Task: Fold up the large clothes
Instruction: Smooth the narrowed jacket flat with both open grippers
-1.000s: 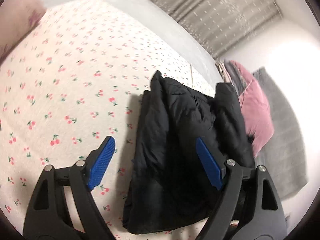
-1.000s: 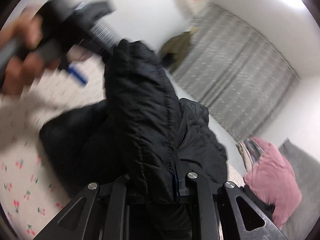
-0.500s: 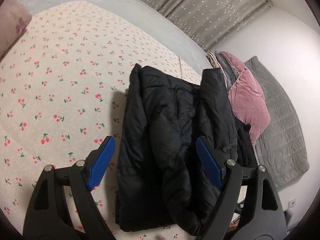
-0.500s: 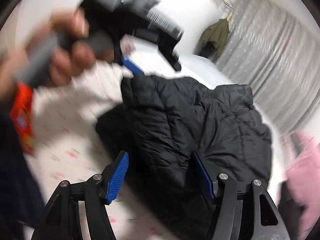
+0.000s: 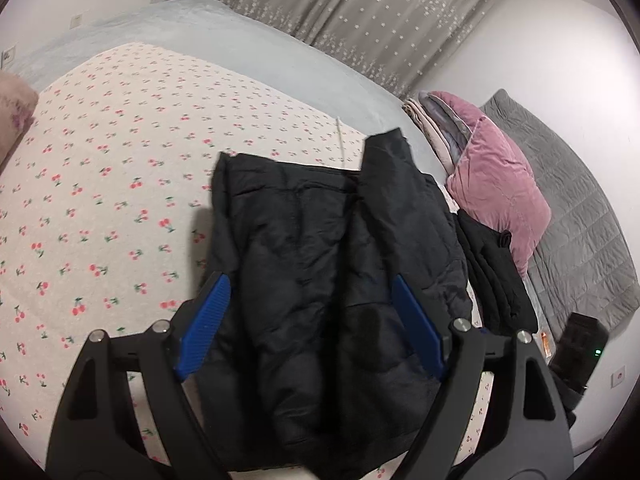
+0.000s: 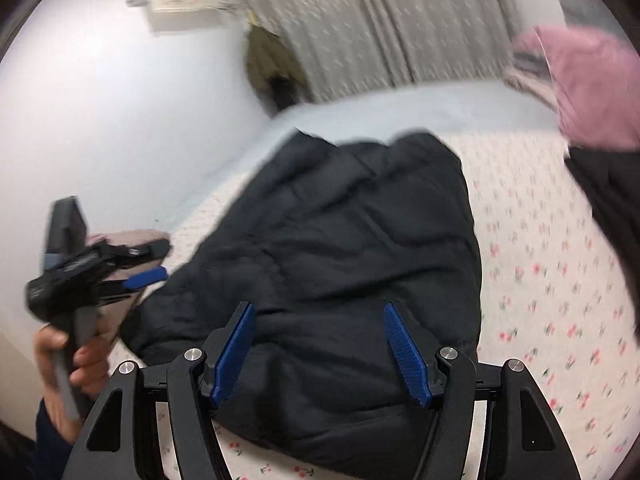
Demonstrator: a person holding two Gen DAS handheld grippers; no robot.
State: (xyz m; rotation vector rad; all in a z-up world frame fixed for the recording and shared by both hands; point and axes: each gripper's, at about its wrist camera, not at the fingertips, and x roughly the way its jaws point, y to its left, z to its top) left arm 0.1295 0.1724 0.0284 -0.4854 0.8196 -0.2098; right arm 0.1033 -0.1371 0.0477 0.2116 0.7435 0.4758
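Left gripper [image 5: 308, 324] and right gripper [image 6: 320, 348], blue-padded jaws spread apart and holding nothing, above the black quilted puffer jacket [image 5: 328, 272]. The jacket lies folded into a compact bundle on the cherry-print bedsheet [image 5: 100, 184]. Folding appears largely complete; perhaps a final tidy remains.

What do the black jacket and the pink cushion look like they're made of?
Black jacket: probably nylon or polyester shell with padding, matte; stitched quilt lines and puffy folds suggest it. Pink cushion: velvet-like fabric, judging by its soft uneven sheen.
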